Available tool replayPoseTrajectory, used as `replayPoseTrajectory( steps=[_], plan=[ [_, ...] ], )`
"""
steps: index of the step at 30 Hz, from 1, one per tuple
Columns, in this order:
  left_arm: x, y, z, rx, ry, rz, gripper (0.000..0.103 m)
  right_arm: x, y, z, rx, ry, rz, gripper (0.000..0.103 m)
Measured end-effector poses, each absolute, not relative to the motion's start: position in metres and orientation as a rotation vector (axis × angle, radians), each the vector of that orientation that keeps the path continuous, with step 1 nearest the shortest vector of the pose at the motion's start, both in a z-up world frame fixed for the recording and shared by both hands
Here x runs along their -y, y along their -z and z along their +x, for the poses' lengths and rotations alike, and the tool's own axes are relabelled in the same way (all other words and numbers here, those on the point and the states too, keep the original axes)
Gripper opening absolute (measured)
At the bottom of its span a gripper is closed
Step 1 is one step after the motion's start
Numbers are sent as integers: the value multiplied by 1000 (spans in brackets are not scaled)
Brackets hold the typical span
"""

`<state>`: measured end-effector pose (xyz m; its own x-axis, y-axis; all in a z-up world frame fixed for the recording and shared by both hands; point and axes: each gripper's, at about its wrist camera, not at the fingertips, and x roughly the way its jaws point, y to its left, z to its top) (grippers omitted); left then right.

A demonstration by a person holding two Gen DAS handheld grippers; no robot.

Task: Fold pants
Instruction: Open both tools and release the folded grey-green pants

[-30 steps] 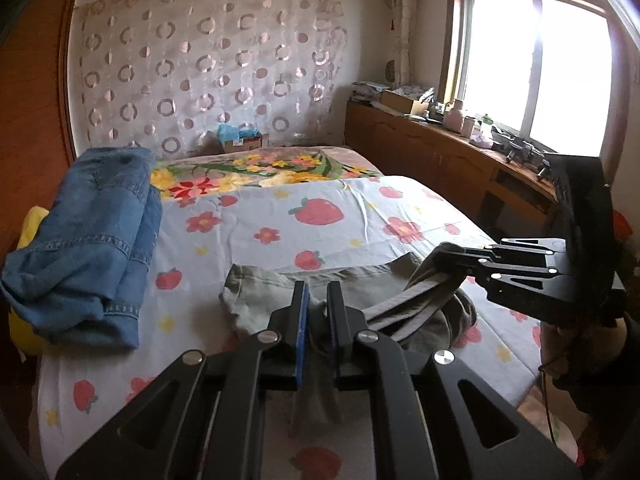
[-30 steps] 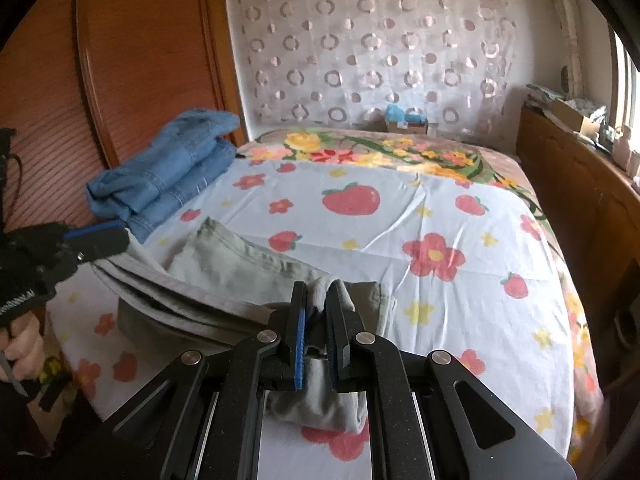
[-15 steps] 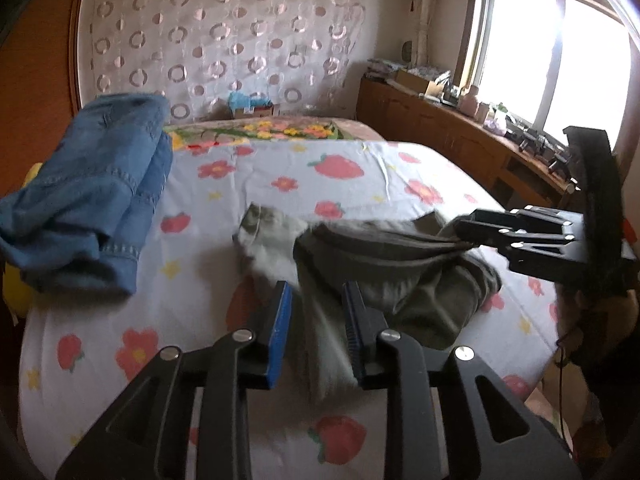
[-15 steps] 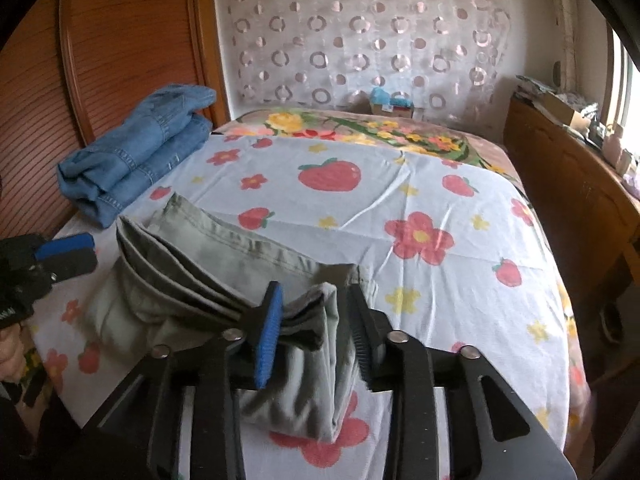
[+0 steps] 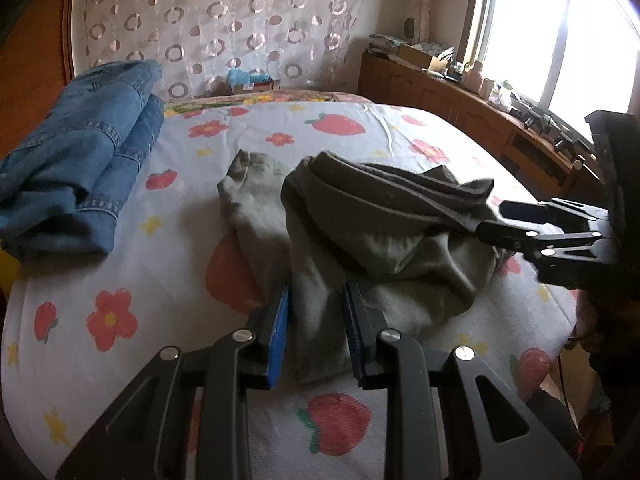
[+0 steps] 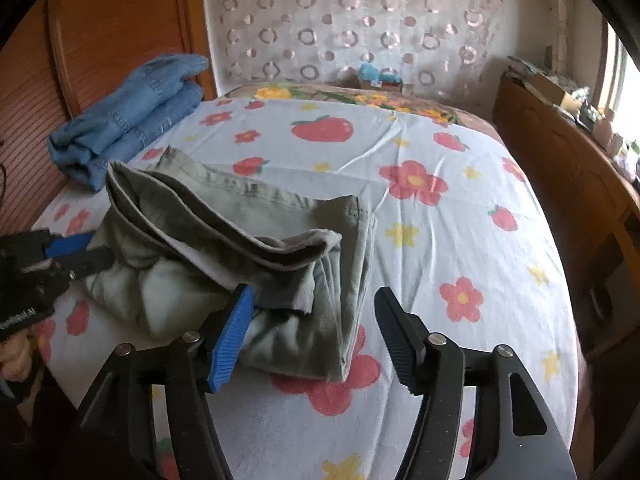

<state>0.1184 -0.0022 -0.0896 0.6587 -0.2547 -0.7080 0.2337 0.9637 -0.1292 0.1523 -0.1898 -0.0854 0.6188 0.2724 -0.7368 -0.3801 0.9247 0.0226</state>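
Both tongs stand spread. Left gripper has its jaws parted on either side of a grey-green strip of the pants without pinching it. Right gripper gapes wider, its blue pad touching the folded edge at 9 o'clock, the other jaw clear. Only the left view shows the window at 2 o'clock; only the right shows the wooden wall at 10 o'clock. Pants lie bunched on the flowered sheet, folded jeans well apart.
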Motion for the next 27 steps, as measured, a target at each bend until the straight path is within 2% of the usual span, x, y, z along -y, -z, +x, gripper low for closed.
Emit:
replayPoseTrajectory(
  steps=[5, 10, 19, 20, 21, 24, 27],
  plan=[
    [3, 92, 118, -806, 273, -20, 25, 197, 79, 147, -802, -380, -76, 73],
    [2, 94, 118, -799, 273, -27, 26, 202, 72, 136, -798, -392, -61, 74],
    [-2, 98, 118, -783, 263, -29, 36, 209, 76, 123, -796, -408, -99, 73],
    [-1, 98, 119, -783, 261, -25, 37, 210, 79, 124, -811, -407, -97, 70],
    [-1, 98, 119, -783, 258, -23, 38, 211, 82, 125, -822, -412, -94, 60],
    [-1, 97, 119, -785, 252, -25, 38, 211, 88, 127, -836, -429, -98, 44],
    [-2, 97, 119, -791, 255, -31, 38, 210, 94, 129, -850, -449, -95, 36]
  ],
)
